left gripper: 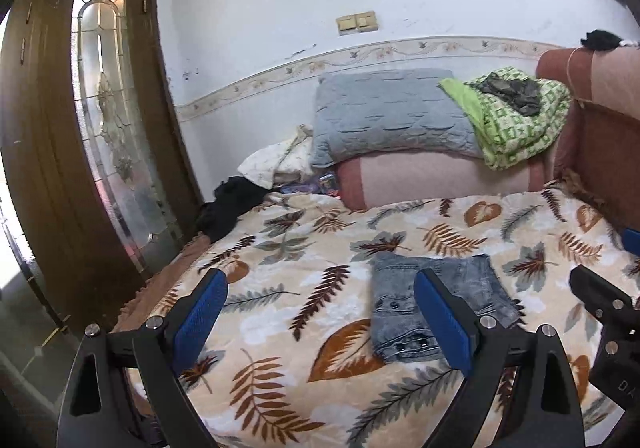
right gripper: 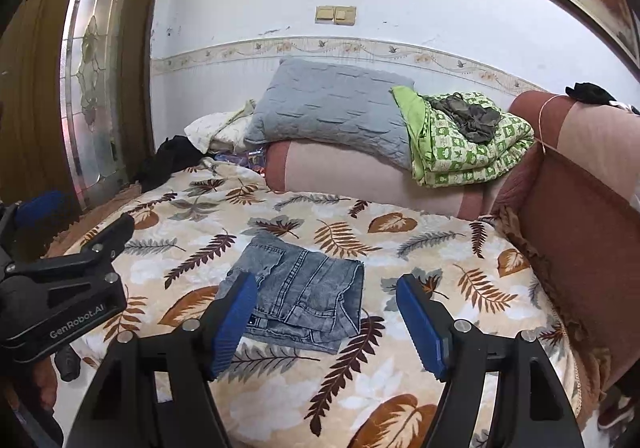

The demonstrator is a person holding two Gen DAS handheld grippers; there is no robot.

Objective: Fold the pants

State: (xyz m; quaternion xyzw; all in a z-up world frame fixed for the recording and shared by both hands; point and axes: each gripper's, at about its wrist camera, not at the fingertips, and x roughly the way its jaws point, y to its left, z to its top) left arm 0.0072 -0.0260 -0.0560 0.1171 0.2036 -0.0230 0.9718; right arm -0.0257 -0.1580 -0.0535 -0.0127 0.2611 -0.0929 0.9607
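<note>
A: Surface? Leaf-print blanket [right gripper: 192,268]; folded jeans [right gripper: 304,292] lie at its middle.
B: Left gripper [left gripper: 320,304] and right gripper [right gripper: 326,300]: jaws spread above it, holding nothing.

Black claws [left gripper: 320,304] with blue pads [right gripper: 236,318] (silver screws).

Folded jeans [right gripper: 304,296] on leaf-print bedspread [right gripper: 420,376]

Faded grey-blue denim pants [right gripper: 304,288]; cream blanket [right gripper: 400,388], brown-grey leaf print; blue-padded tongs [right gripper: 324,288].
</note>
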